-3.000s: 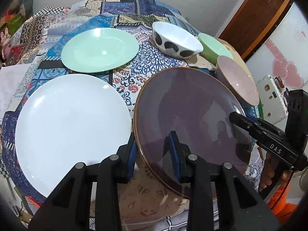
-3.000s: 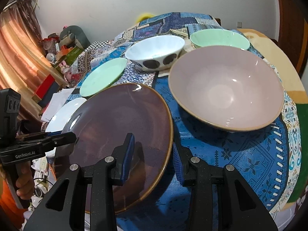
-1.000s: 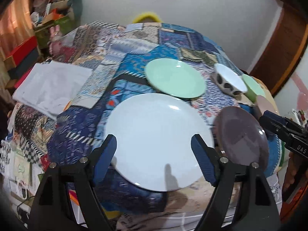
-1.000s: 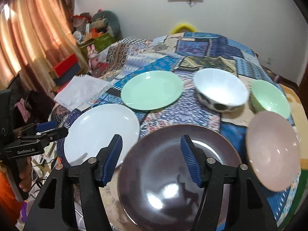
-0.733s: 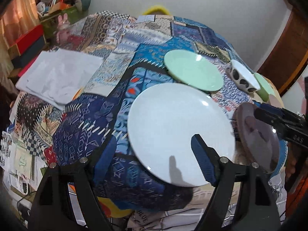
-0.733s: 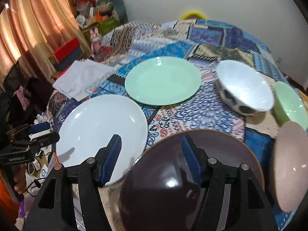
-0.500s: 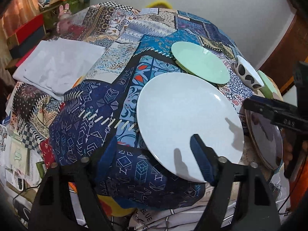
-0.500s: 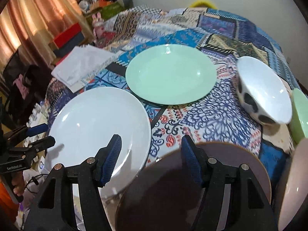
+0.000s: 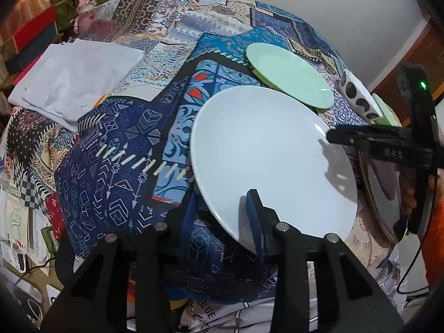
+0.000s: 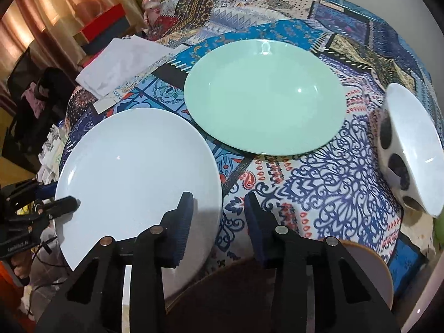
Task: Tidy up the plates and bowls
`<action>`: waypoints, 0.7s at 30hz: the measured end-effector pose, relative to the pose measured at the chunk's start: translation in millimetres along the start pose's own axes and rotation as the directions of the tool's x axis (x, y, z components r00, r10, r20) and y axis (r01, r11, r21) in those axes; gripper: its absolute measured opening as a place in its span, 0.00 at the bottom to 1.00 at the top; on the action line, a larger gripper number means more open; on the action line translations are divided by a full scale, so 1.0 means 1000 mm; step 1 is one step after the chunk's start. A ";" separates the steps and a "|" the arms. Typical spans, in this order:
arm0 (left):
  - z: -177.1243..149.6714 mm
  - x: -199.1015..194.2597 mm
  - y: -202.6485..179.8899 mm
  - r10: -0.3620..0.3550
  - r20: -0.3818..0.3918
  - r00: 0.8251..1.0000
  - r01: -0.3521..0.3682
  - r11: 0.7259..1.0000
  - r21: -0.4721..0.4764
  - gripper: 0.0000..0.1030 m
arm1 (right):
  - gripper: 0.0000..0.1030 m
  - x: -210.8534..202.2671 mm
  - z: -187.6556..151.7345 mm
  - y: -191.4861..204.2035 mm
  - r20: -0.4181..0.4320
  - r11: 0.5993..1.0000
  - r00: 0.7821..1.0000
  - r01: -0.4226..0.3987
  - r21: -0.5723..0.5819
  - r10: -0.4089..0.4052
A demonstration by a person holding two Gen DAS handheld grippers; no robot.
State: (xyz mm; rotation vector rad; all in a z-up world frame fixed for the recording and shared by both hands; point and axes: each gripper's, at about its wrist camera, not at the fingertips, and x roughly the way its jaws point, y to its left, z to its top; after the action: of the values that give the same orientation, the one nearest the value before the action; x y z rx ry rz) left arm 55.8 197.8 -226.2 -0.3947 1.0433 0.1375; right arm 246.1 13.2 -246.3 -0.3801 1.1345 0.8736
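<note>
**At the white plate's rim, both grippers close in**

On the patchwork-covered table (image 9: pixel 116 172), the left gripper (image 9: pixel 222 216) straddles the white plate (image 9: pixel 266 149) at its near edge, fingers parted and not clenched. The right gripper (image 10: pixel 217 219) reaches level over the plate's opposite rim, released, above the brown plate (image 10: pixel 369 272). The green plate (image 10: pixel 263 94) lies just beyond.

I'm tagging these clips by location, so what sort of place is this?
Most likely a lived-in home room: a table under a patchwork tablecloth set with household plates like the mint green plate, curtains and piled boxes behind.
</note>
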 end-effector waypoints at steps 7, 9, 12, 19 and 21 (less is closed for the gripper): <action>-0.003 0.002 -0.007 -0.019 -0.016 1.000 0.019 0.999 0.028 0.36 | 0.30 0.008 0.001 0.005 -0.017 1.000 0.999 -0.028 -0.014 0.027; -0.003 0.003 -0.010 -0.017 -0.018 1.000 0.018 0.999 0.036 0.36 | 0.30 0.011 0.003 0.008 -0.027 0.999 0.999 -0.034 -0.020 0.033; -0.003 0.004 -0.011 -0.011 -0.017 1.000 0.011 0.999 0.039 0.36 | 0.31 0.013 0.004 0.012 -0.029 0.999 0.999 -0.024 -0.034 0.023; -0.001 0.004 -0.012 0.001 -0.019 1.000 -0.001 1.000 0.023 0.36 | 0.26 0.008 0.003 0.005 -0.013 0.999 1.000 -0.026 0.030 0.026; 0.000 0.003 -0.011 -0.004 -0.016 1.000 0.004 1.000 0.008 0.36 | 0.25 0.006 0.001 0.005 -0.004 0.999 1.000 -0.021 0.035 0.021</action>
State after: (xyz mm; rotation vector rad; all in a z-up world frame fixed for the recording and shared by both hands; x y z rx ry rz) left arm 60.3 187.4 -226.5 -0.3908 1.0584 0.1266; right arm 243.8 19.7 -250.1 -0.3421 1.1576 0.8709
